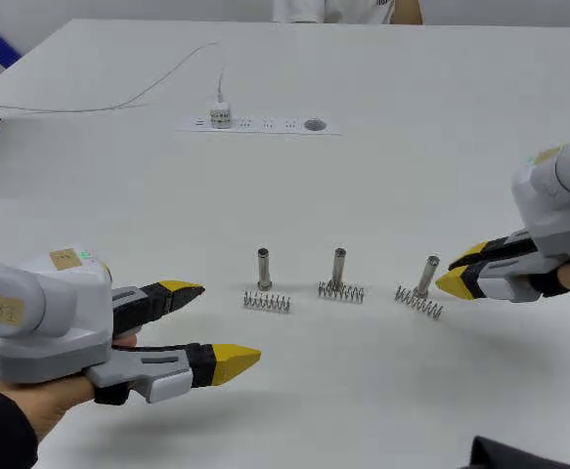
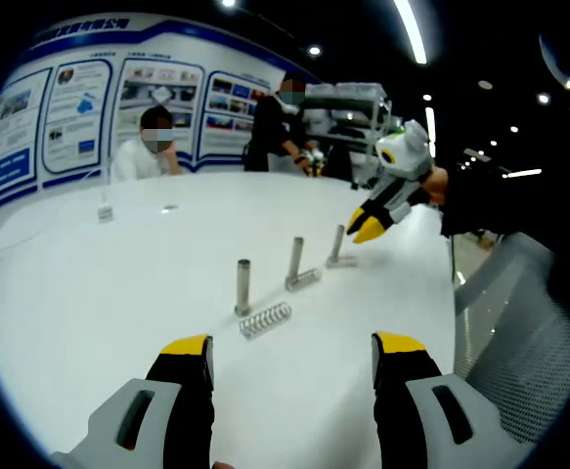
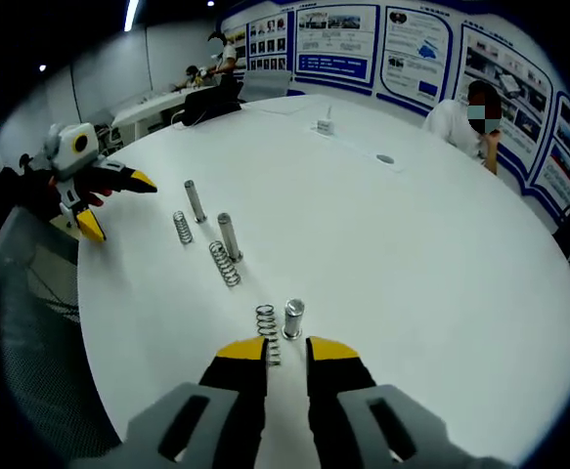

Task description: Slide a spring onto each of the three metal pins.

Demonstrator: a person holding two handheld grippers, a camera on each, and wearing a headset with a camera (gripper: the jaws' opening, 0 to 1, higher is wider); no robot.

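Note:
Three metal pins stand in a row on the white table: left pin (image 1: 264, 269), middle pin (image 1: 338, 266), right pin (image 1: 428, 274). A spring lies at each foot: left spring (image 1: 267, 302), middle spring (image 1: 341, 291), right spring (image 1: 418, 302). My left gripper (image 1: 211, 324) hovers wide open and empty, near and left of the left pin (image 2: 242, 286) and its spring (image 2: 265, 319). My right gripper (image 1: 463, 269) hangs just right of the right pin (image 3: 293, 318), jaws a narrow gap apart and empty (image 3: 286, 350), with the right spring (image 3: 267, 330) just ahead of them.
A flush power strip (image 1: 260, 124) with a white charger (image 1: 221, 115) and cable lies at the back of the table. A person (image 2: 153, 147) sits at the far side. The table's near edge (image 2: 431, 322) drops off beside the grippers.

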